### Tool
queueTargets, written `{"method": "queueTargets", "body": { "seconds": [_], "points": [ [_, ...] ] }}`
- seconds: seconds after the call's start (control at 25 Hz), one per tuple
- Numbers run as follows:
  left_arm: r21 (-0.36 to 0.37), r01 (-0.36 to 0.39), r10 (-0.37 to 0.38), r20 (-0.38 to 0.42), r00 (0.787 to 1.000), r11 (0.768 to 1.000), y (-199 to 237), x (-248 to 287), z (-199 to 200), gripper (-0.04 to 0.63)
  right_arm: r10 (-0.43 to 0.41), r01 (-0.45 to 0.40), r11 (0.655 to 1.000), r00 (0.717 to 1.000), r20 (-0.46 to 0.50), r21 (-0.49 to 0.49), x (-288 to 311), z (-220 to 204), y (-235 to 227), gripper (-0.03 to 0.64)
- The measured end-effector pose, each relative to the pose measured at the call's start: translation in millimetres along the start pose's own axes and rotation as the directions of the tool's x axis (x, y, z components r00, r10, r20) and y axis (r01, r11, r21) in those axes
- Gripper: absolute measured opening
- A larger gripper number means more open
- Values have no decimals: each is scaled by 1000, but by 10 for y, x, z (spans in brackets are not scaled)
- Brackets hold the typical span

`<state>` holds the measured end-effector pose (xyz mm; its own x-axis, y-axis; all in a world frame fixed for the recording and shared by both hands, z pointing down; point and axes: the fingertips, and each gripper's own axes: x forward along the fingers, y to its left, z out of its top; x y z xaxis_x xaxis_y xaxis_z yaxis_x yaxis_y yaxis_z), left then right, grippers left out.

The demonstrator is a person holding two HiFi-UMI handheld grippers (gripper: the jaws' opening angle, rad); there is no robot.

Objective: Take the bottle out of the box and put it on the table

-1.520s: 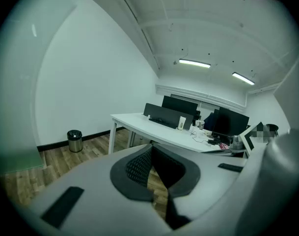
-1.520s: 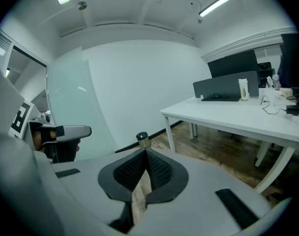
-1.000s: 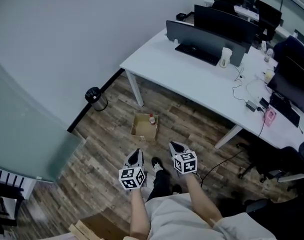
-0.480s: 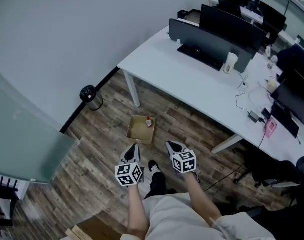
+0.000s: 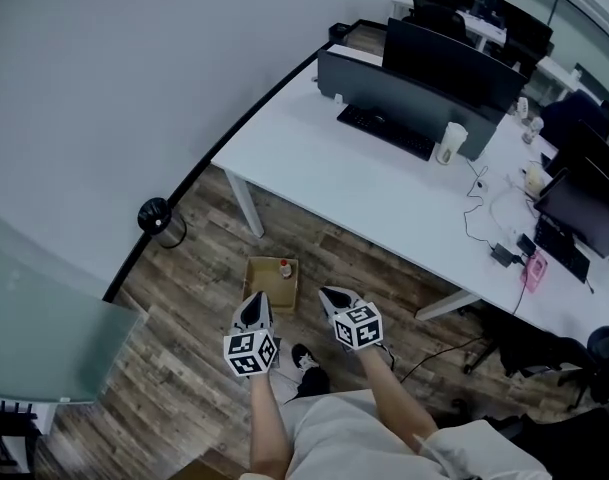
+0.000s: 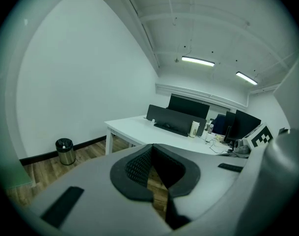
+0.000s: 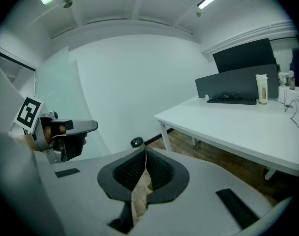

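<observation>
Well, both my tongs are empty at this moment. The left tongs and the right tongs have their jaws closed together with nothing between them, and they hang side by side in the lower middle of the frame. The bottle stands upright in the upper right corner of the open box, which lies on the floor just above my tongs in the frame.

I judge that the step in hand is the approach. To do it well, I should open one tongs wide before going down. Then I should come from above and close on the body of the bottle, not on its reddish top, because it looks small and may tip. The box wall is close to the bottle and could block one jaw.

My shoe is near the box. A bin stands at the left, well apart. On the worktop, a keyboard and a cup sit toward the upper right.
</observation>
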<state>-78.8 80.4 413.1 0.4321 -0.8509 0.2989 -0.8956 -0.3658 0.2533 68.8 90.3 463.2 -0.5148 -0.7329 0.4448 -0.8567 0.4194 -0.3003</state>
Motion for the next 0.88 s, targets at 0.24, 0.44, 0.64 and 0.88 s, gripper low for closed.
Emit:
{"method": "queueTargets", "body": {
  "seconds": [0.24,0.44,0.64,0.88],
  "points": [
    [1,20,-20,-26,999,1000,472,439,133,14,13,-13,1000,1000,9,4,669,283,-40,41],
    [-19,20,-21,-54,998,1000,853,599,17,14,32,-32,999,999,26,-20,1049,320,29,40],
    [-71,-9,3,-86,996,997,1119,712,-162,14,39,-39,999,999,7,6,1272,303,-20,40],
    [-121,-63,50,-106,993,991,1460,856,-264,14,28,-29,999,999,-39,-16,1612,320,-124,40]
  ]
}}
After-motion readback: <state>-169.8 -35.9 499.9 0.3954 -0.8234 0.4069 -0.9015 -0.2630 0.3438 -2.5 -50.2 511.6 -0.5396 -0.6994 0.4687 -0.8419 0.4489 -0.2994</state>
